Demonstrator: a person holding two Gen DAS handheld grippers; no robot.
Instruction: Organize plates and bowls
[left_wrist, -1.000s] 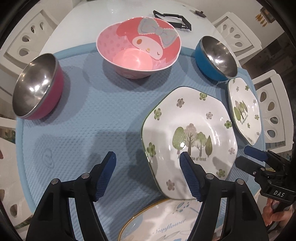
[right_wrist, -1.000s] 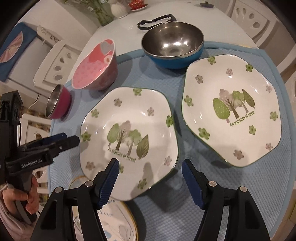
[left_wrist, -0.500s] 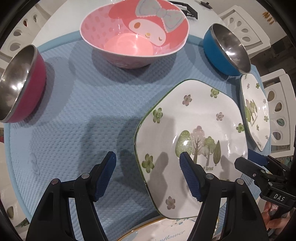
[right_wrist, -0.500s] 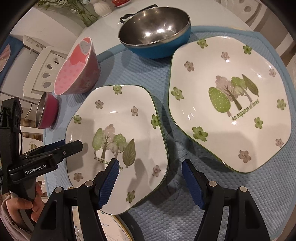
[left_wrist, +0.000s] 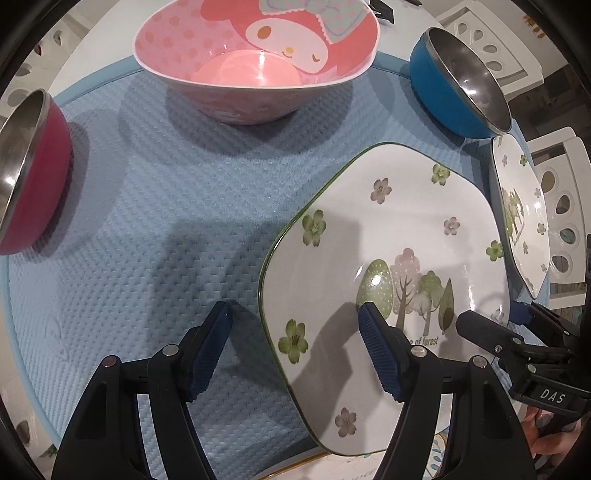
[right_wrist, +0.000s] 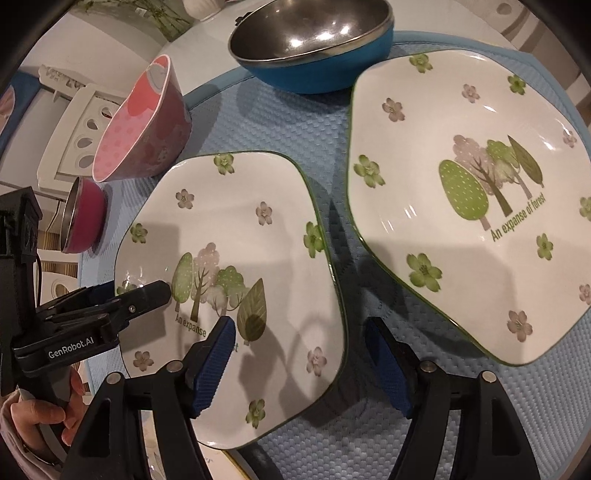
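A white plate with a forest print (left_wrist: 388, 236) lies on the blue mat (left_wrist: 147, 221). My left gripper (left_wrist: 295, 350) hangs open low over its left rim, one finger above the plate and the other above the mat. In the right wrist view the same plate (right_wrist: 258, 240) has its right rim between the fingers of my right gripper (right_wrist: 303, 358), whose jaws are opening; no pad touches it. A second forest plate (right_wrist: 461, 192) lies just to the right. Each gripper shows in the other's view: the right gripper (left_wrist: 495, 317) and the left gripper (right_wrist: 125, 291).
A pink cartoon bowl (left_wrist: 258, 55), a blue steel bowl (right_wrist: 314, 40) and a magenta steel bowl (left_wrist: 26, 173) stand along the mat's far side. A plate with a sunflower print (left_wrist: 369, 469) peeks out under the near plate. White chairs ring the table.
Both grippers have sunk toward the near forest plate, which now fills more of each view. The right gripper's fingers stand slightly wider apart.
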